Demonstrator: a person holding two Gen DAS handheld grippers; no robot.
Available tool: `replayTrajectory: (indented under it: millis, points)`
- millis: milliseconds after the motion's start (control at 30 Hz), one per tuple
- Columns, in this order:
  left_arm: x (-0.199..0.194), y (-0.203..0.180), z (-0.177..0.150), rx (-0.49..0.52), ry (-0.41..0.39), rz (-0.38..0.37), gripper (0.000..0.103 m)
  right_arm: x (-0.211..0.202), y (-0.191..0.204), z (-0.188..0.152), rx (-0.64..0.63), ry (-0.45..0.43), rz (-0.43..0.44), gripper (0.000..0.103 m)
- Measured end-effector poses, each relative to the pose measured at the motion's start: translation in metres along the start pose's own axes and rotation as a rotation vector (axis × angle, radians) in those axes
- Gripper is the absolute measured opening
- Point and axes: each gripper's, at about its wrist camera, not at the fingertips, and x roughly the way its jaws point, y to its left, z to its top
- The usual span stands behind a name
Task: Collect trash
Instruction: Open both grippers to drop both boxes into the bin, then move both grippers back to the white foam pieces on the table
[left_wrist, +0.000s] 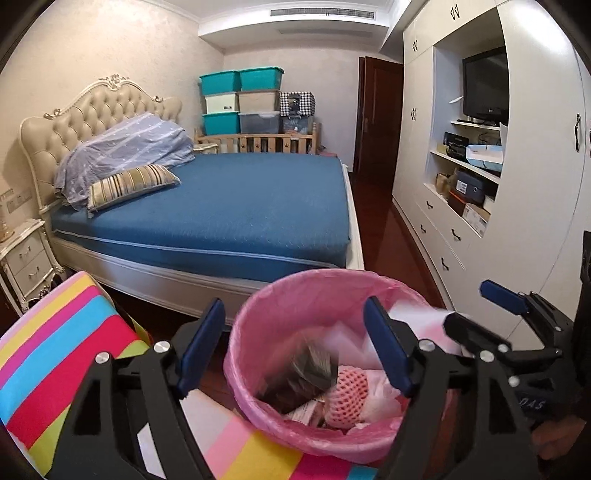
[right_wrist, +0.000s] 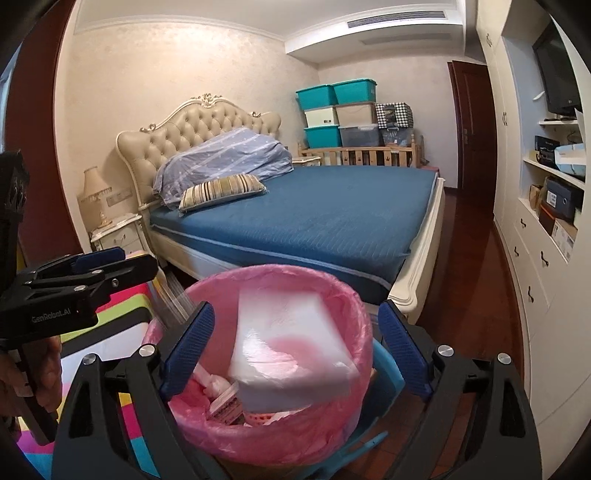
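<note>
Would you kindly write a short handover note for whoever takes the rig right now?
Left gripper: open, nothing held, above the bin.
Right gripper: open, nothing held, above the bin.
Bin with pink liner: on the floor near the foot of the bed, beside a striped stool.
Done: a dark blurred wrapper and a white foam block appear to be dropping into the bin; pink foam netting and paper scraps already lie inside.
Left: no other trash shows in these views; look around the room for more.

Black tool (left_wrist: 295, 347) frames, blue pads, silver screws.
</note>
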Motion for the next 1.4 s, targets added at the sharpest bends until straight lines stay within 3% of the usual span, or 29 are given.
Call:
replayTrajectory:
  millis: [300,567,833,1200,1400]
  points:
    - [-0.032,0.029,-0.024,-0.011,0.008,0.13,0.093,-0.019,0.0,-0.018,0.029,0.02,0.004,0.085]
    - [-0.083,0.057,-0.069,-0.004,0.042,0.257,0.097,-0.029,0.037,-0.026,-0.012,0.055,0.068,0.085]
    - [-0.155,0.099,-0.116,-0.033,0.051,0.386,0.097,-0.029,0.1,-0.037,-0.067,0.103,0.172,0.085]
    - [-0.253,0.184,-0.184,-0.181,0.066,0.605,0.098,-0.023,0.206,-0.057,-0.169,0.192,0.33,0.085]
    - [-0.29,0.226,-0.204,-0.243,0.051,0.73,0.098,-0.024,0.271,-0.065,-0.25,0.221,0.423,0.085]
